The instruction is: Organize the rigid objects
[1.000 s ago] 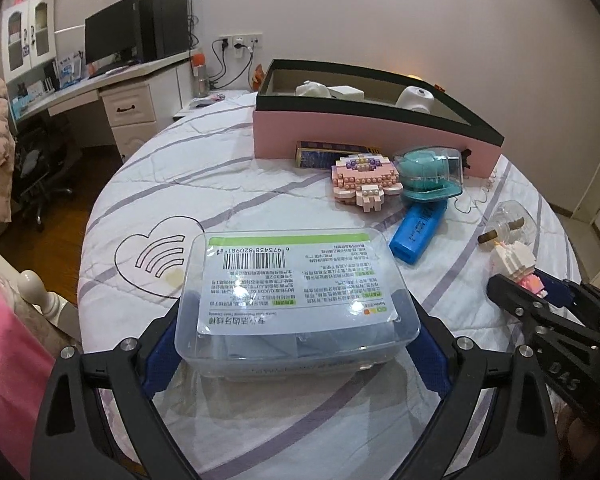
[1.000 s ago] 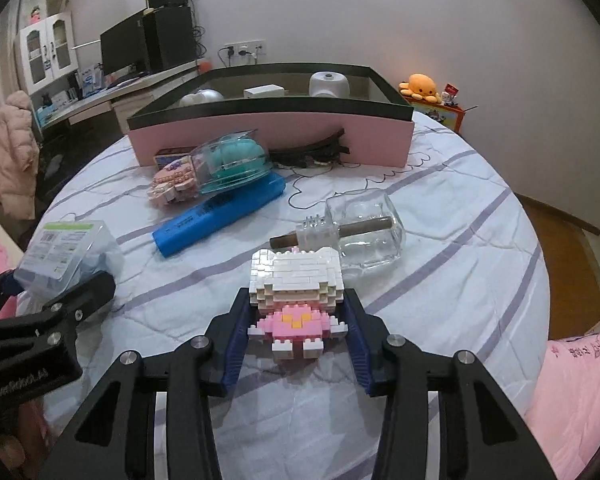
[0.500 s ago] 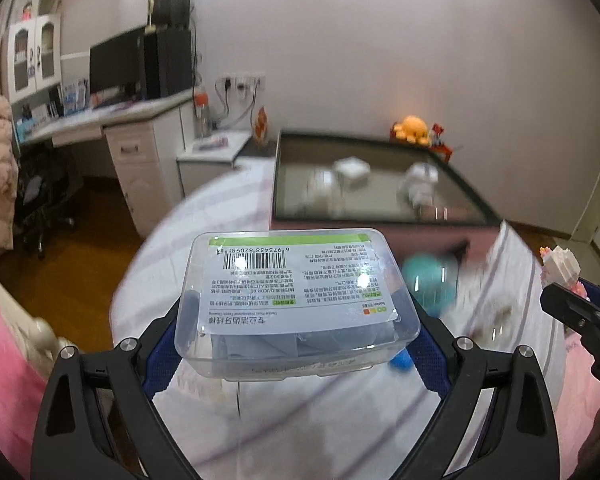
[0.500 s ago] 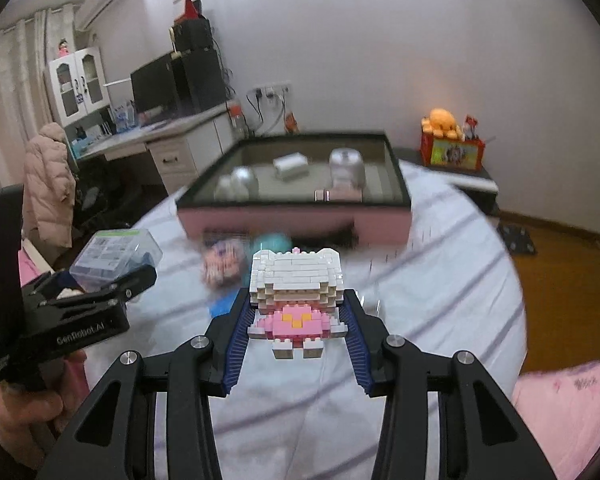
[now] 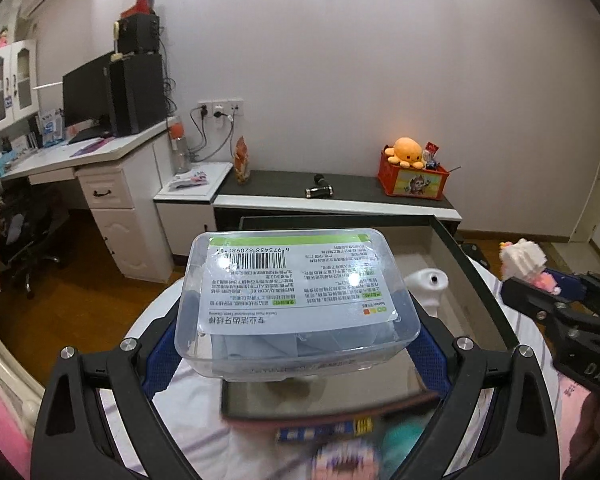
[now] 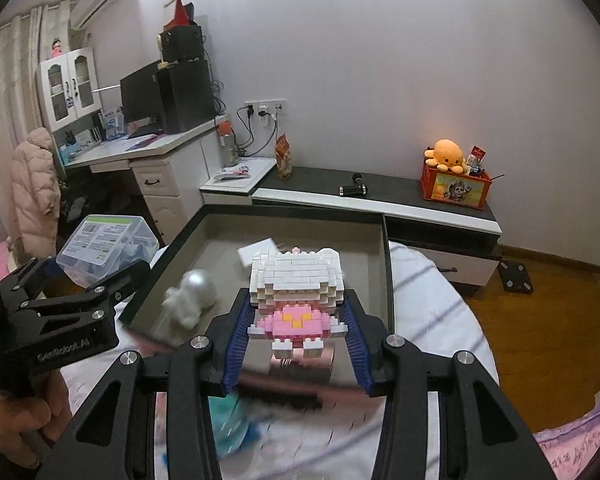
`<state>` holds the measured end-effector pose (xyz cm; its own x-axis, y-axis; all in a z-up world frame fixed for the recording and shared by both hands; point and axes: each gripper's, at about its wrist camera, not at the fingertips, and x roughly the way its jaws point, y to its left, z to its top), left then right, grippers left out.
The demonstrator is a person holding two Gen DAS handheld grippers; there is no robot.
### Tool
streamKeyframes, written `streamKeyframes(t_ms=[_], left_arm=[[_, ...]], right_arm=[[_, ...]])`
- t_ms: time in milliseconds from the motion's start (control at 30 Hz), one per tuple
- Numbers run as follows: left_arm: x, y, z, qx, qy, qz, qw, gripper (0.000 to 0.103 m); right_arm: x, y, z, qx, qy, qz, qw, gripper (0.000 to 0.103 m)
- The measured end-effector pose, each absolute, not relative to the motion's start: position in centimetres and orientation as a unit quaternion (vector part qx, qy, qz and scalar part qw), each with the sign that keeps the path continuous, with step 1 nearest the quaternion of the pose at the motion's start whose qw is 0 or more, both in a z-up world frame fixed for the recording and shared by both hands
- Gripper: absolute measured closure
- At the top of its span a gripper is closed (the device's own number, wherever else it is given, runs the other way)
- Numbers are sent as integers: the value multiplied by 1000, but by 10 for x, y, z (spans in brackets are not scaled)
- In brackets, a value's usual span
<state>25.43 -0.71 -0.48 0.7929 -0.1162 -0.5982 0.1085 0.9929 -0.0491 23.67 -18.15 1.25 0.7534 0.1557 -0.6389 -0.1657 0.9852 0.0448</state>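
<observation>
Clear plastic makes up the lidded box (image 5: 296,304) that fills the left wrist view — a white label with a green strip, a barcode and small print covers its lid, and pale blue contents show through the walls. The left gripper (image 5: 296,344) has its blue pads clamped on the box's two sides, holding it in the air above the near edge of the dark-rimmed pink tray (image 5: 476,280). A white figurine (image 5: 426,284) lies inside the tray. At the right edge the right gripper (image 5: 540,280) shows from the side with a block figure.

From the right wrist, that brick figure (image 6: 296,292) faces the camera — white blocks above, pink body with a yellow patch, small white feet. The right gripper's pads are pressed on its flanks, holding it over the tray's near part. This view alone shows the person's hand (image 6: 16,424) under the left gripper, and a flat white piece (image 6: 256,252) in the tray.
</observation>
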Motion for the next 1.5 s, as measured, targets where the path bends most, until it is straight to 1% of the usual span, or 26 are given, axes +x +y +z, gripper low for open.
streamKeyframes(t_ms=[200,433,533,667,700,733,767,800,833,867,1000,1233,1500], left_arm=[[291,-23,-25,2,354,-67,933,7],[314,-31,-56,14,405,-71,911,7],[318,-33,-61,21,412,-67,908,6],[316,-37,-62,41,412,-63,908,2],[314,-37,-61,45,409,-62,909,2],[313,-36,-60,44,407,-59,911,1],[313,-33,-59,42,405,-57,911,1],[311,-31,-58,37,403,-54,913,1],[309,-27,-55,28,399,-52,915,0],[307,-23,-52,23,395,-51,917,0],[291,-11,-38,16,370,-33,928,0],[242,9,-14,-3,332,-11,943,0],[175,21,6,-18,307,-15,951,0]], right_arm=[[282,-186,-19,6,384,78,920,58],[300,-191,-50,10,417,70,906,58],[302,-190,-57,5,427,73,901,58],[304,-191,-60,0,431,73,900,57],[304,-191,-60,0,431,74,899,53],[304,-191,-60,0,432,74,899,46],[304,-192,-60,0,434,71,898,44],[303,-192,-61,-1,435,68,898,36],[302,-194,-60,1,435,65,898,31],[302,-196,-60,3,434,62,899,21],[291,-195,-52,8,421,69,904,12],[254,-187,-29,18,389,47,920,11],[183,-169,5,17,347,60,936,11]])
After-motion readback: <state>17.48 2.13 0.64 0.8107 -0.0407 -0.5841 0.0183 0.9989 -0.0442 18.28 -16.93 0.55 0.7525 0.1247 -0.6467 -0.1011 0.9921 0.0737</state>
